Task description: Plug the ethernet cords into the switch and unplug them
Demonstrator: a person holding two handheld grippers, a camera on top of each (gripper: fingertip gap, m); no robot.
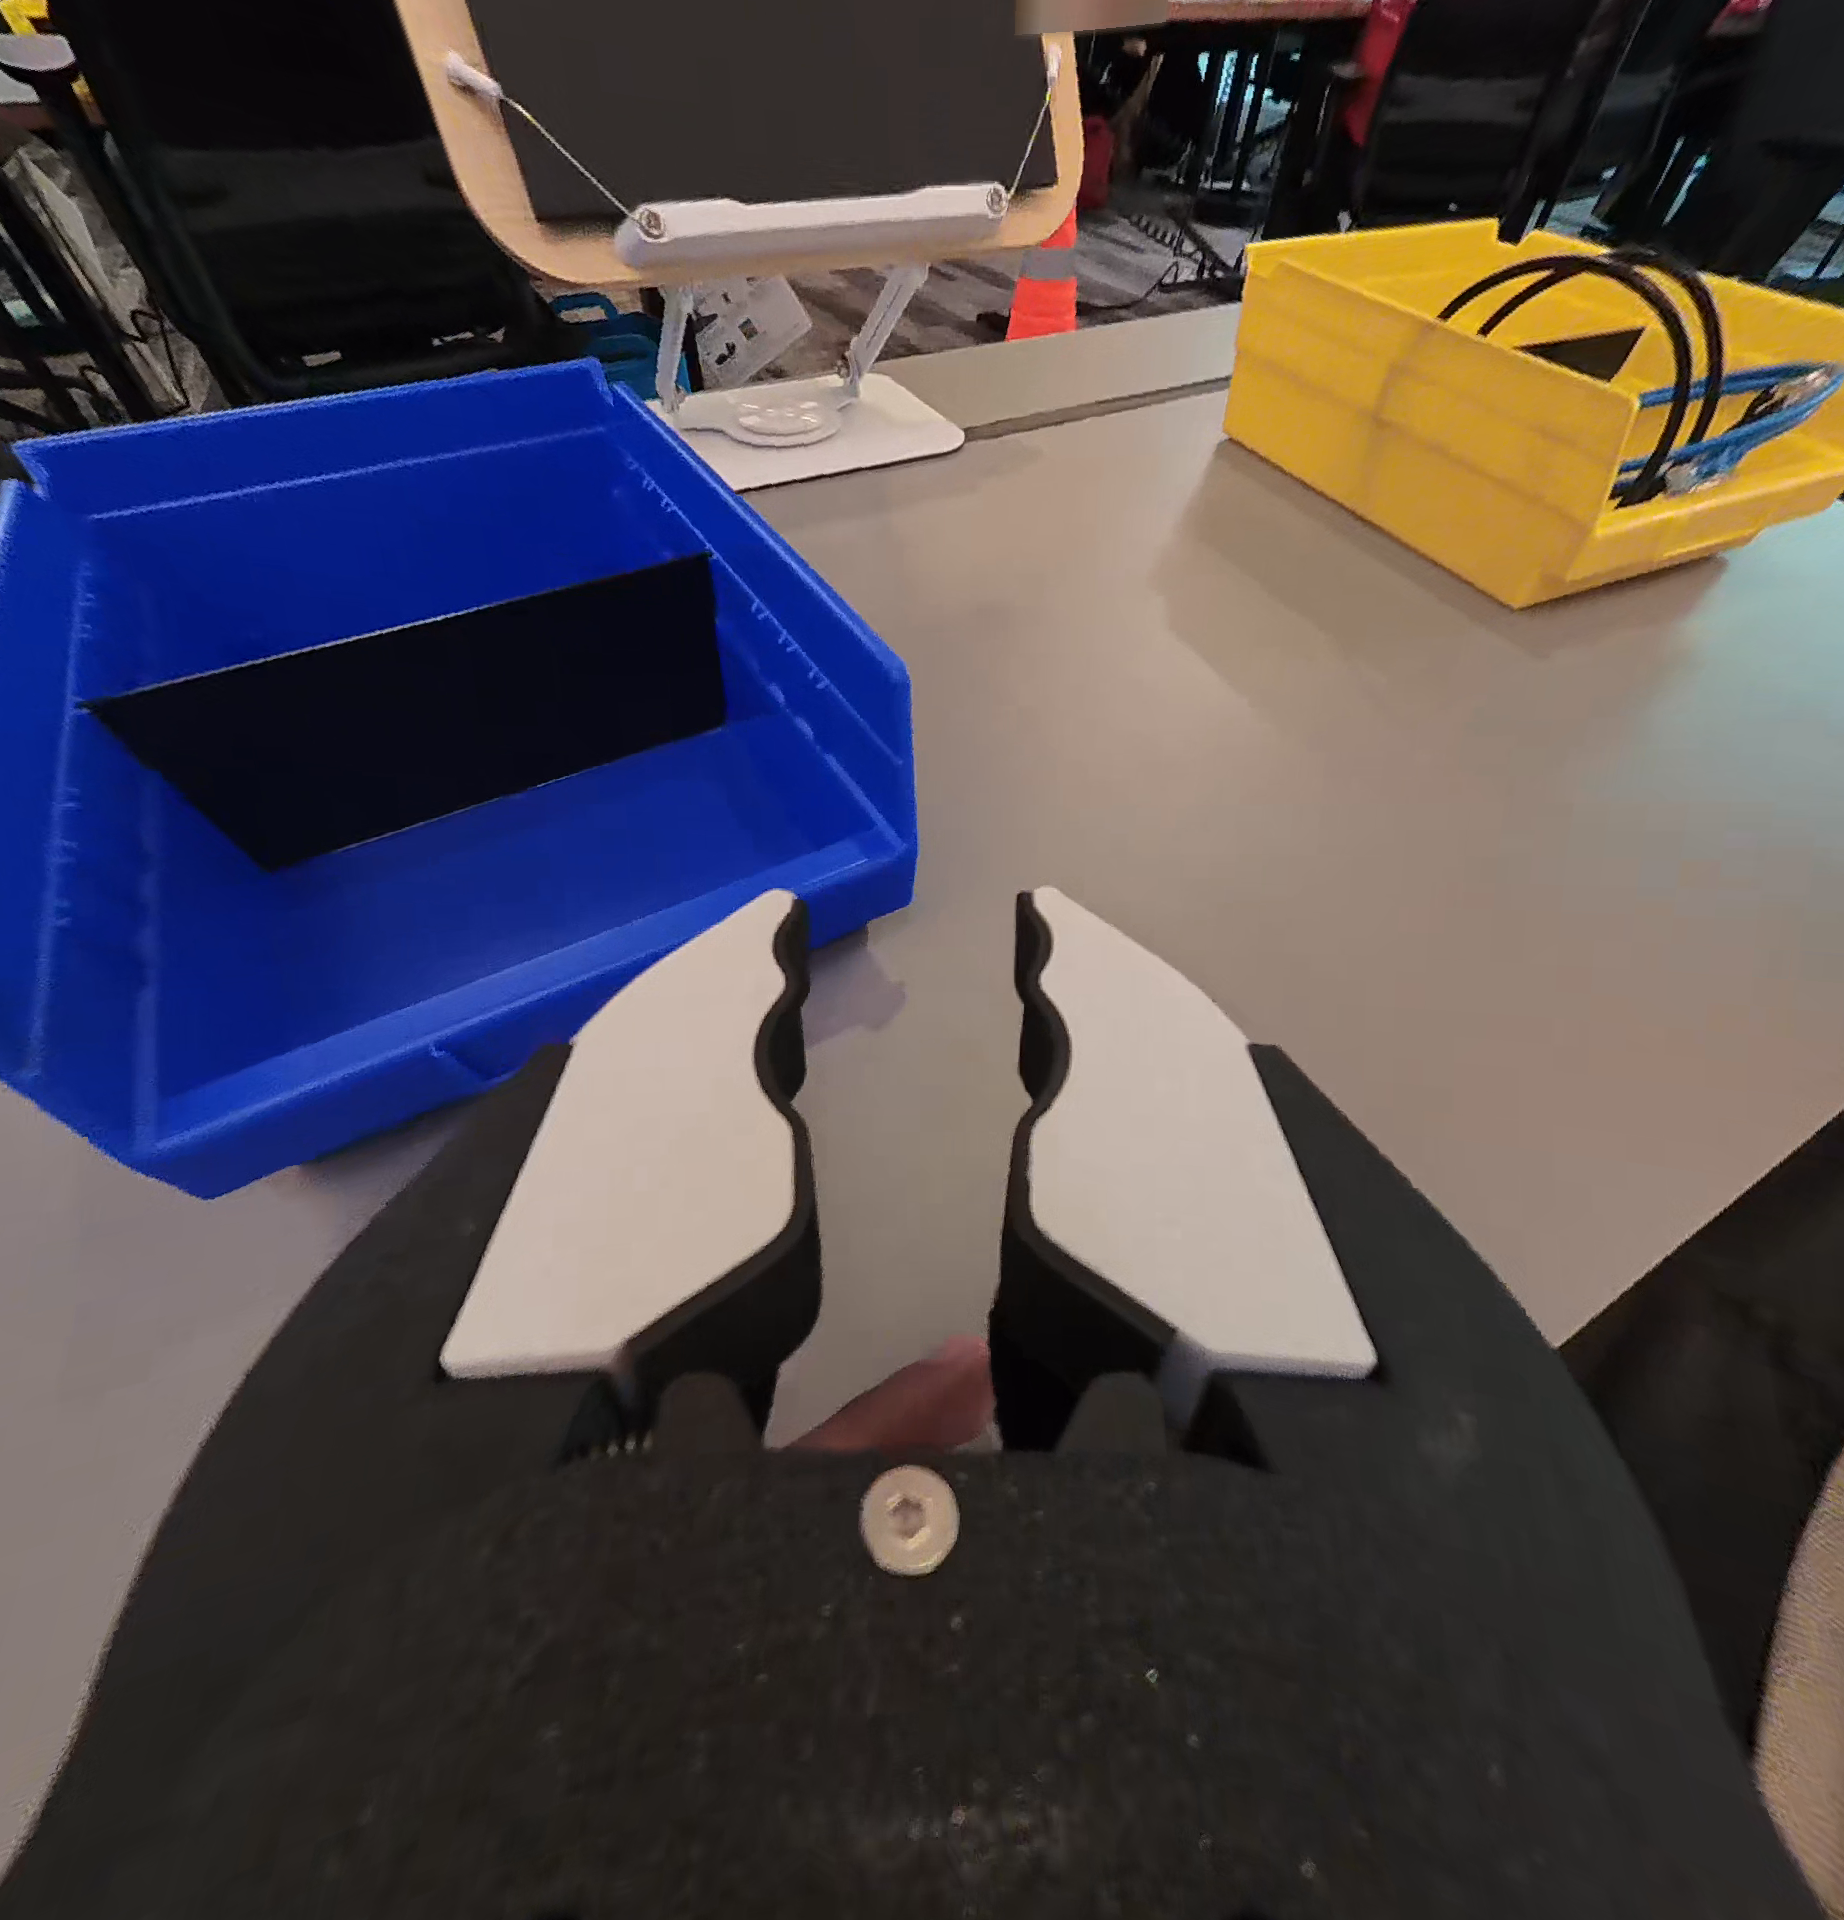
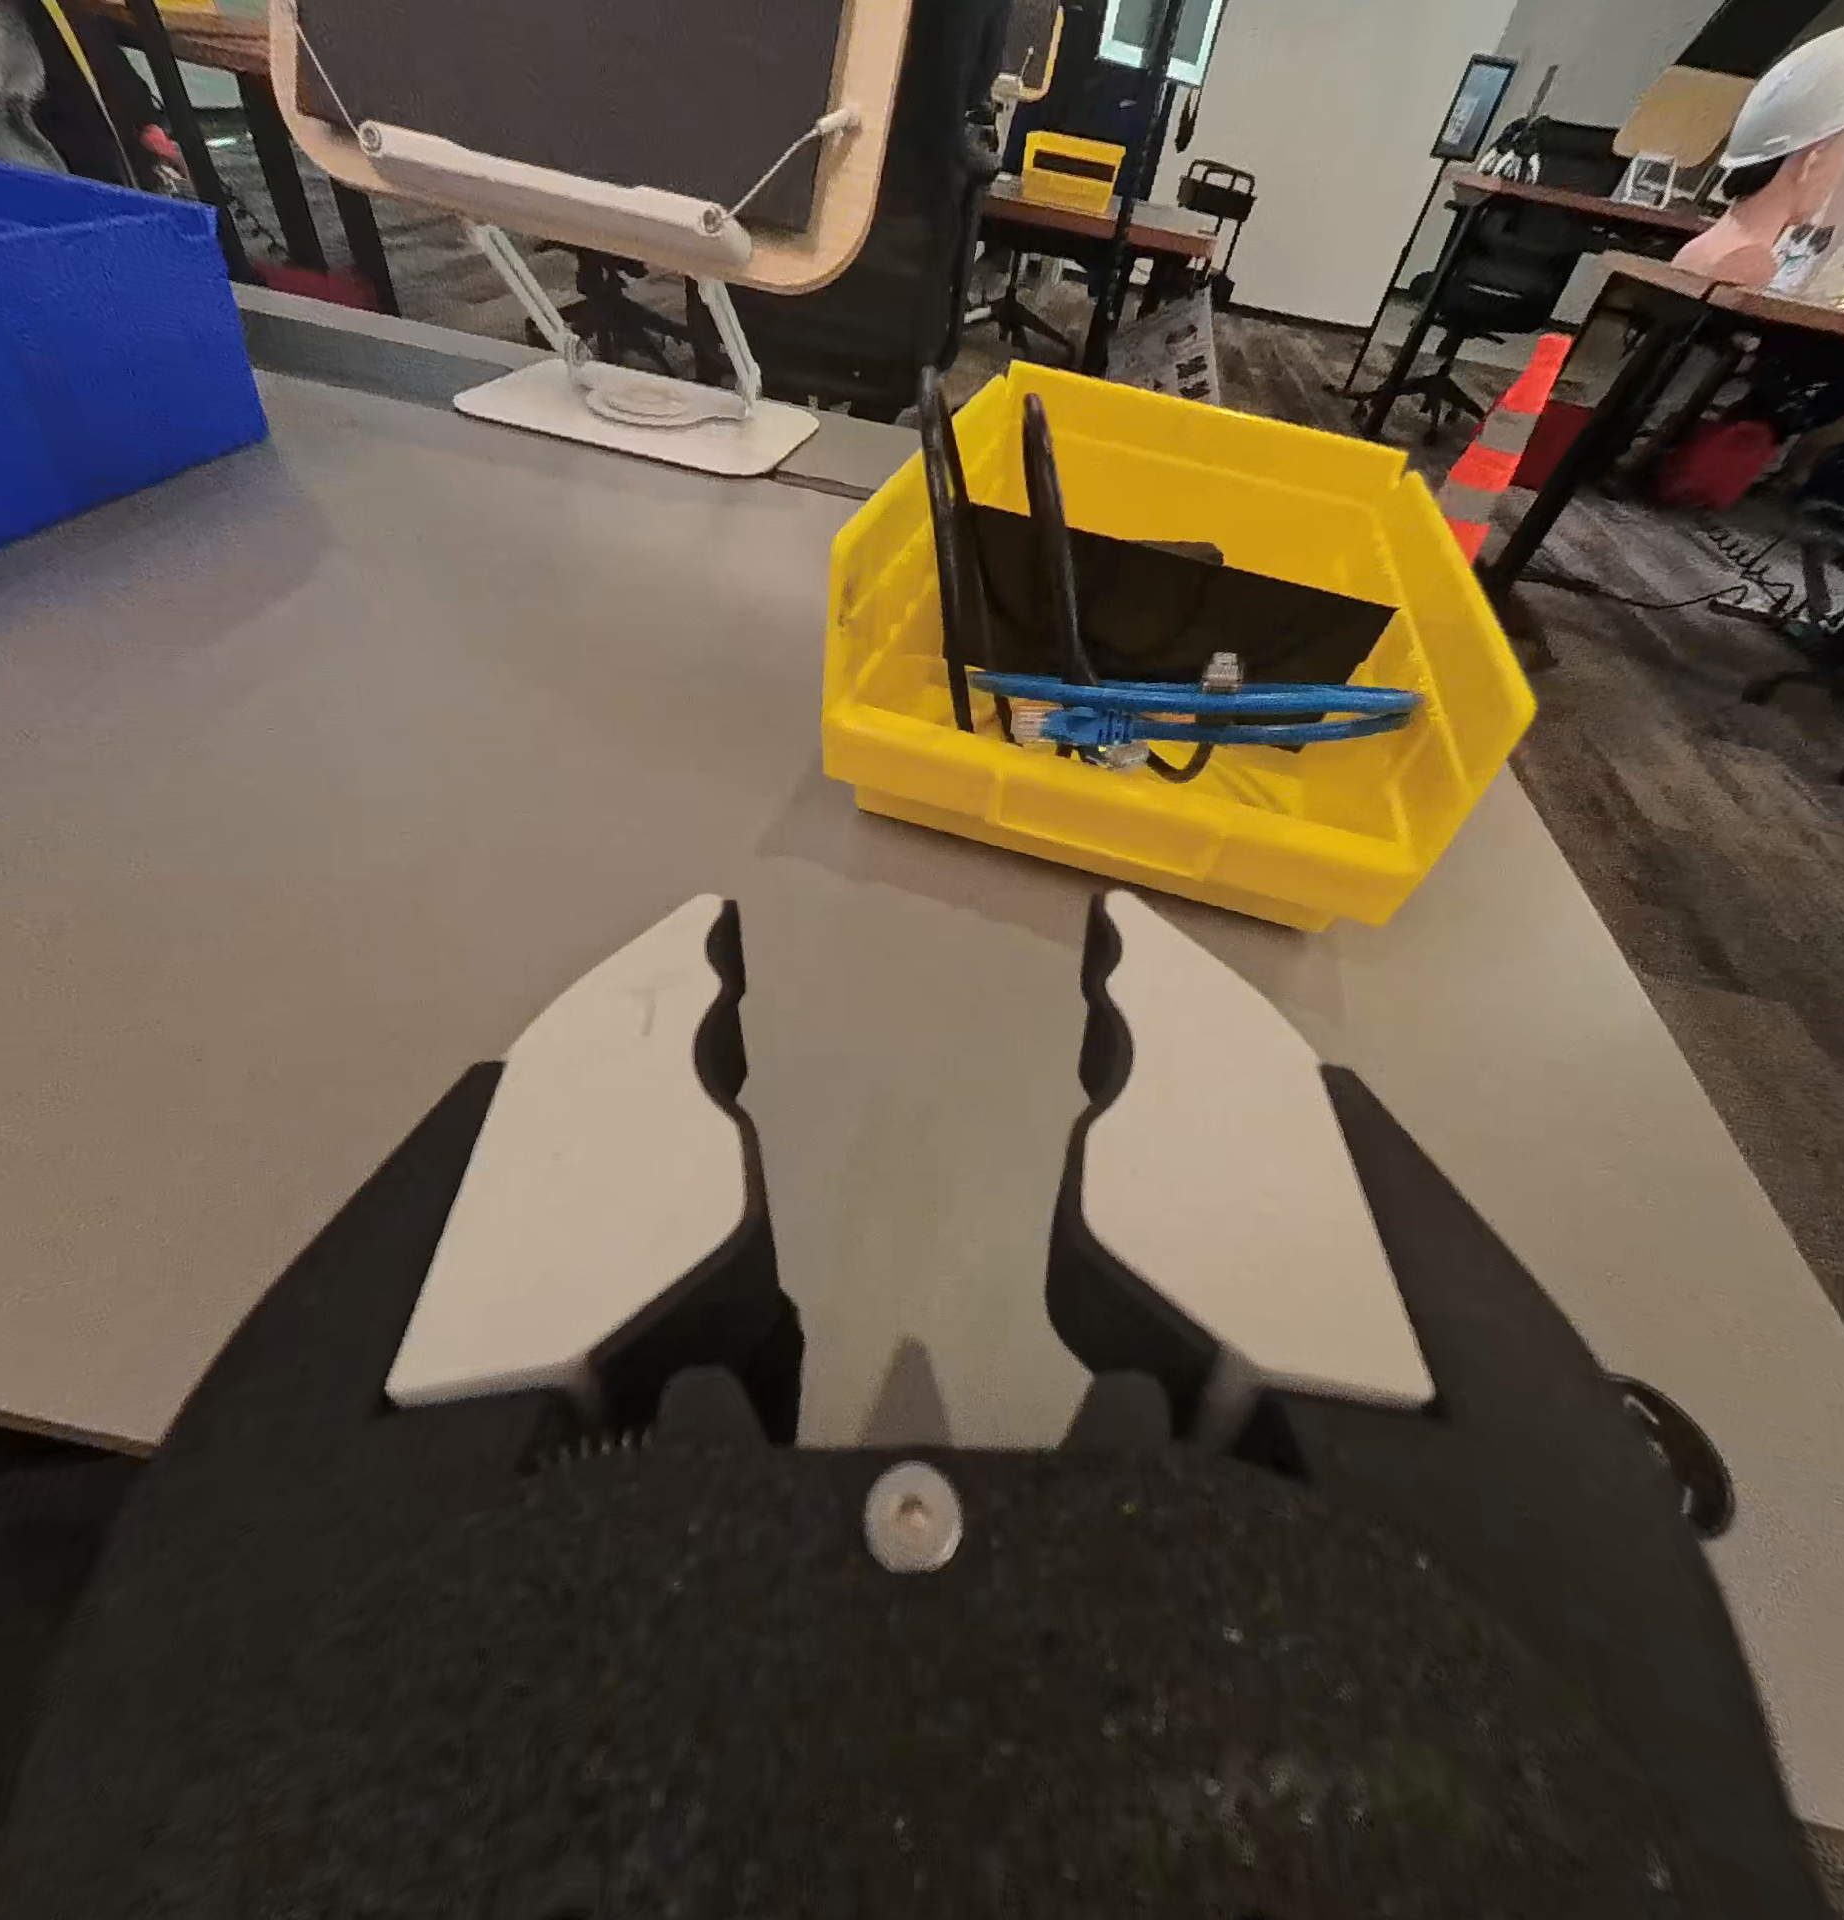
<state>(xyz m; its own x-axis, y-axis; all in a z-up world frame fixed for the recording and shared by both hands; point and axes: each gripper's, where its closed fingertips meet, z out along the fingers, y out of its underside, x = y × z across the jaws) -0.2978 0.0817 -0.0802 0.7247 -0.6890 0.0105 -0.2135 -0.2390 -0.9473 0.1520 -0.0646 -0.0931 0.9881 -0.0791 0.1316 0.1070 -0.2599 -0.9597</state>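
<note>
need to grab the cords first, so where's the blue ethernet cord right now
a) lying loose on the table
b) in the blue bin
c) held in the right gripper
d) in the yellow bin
d: the blue ethernet cord lies in the front of the yellow bin, alongside black cords, while the blue bin holds only a black divider and the right gripper is open and empty.
</note>
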